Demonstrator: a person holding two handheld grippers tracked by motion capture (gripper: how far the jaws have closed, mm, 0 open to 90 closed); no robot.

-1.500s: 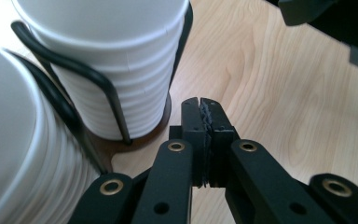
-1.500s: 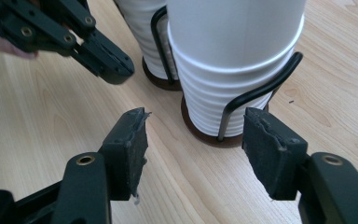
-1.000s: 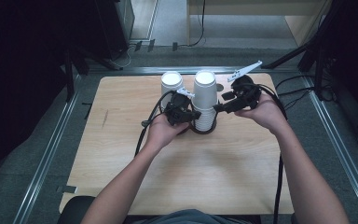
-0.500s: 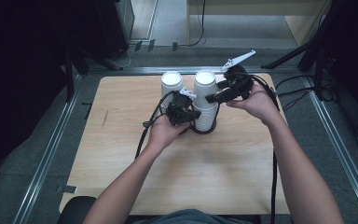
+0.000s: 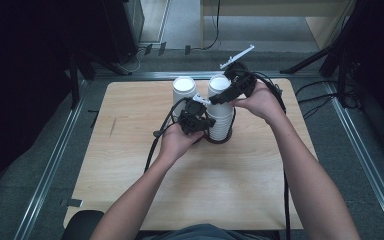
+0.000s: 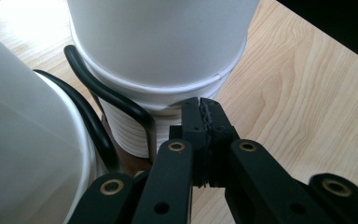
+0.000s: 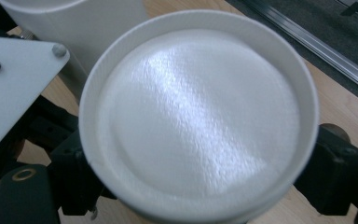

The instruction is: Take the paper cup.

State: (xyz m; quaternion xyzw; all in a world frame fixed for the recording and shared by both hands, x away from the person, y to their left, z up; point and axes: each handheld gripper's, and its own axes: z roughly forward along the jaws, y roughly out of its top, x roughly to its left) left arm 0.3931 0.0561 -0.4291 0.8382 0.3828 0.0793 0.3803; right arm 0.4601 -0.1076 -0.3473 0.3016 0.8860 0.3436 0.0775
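Observation:
Two stacks of upturned white paper cups stand in a black wire holder [image 5: 231, 137] at the table's far middle: a left stack [image 5: 184, 90] and a right stack [image 5: 221, 120]. My right gripper [image 5: 228, 94] is shut on the top cup [image 5: 219, 84] of the right stack. In the right gripper view that cup's base [image 7: 200, 116] sits between the black fingers [image 7: 70, 179]. My left gripper [image 5: 196, 120] is shut with nothing between its jaws. In the left gripper view its tip [image 6: 204, 120] rests against the lower cup rims [image 6: 135, 135] beside the wire holder [image 6: 121, 100].
The light wooden table [image 5: 130, 150] lies inside a metal floor frame [image 5: 55, 160]. Black cables [image 5: 155, 145] trail from both grippers across the table. Dark equipment and stands ring the far side.
My right gripper has risen and shifted left along the right stack to its top cup. The left gripper has stayed low against the stack.

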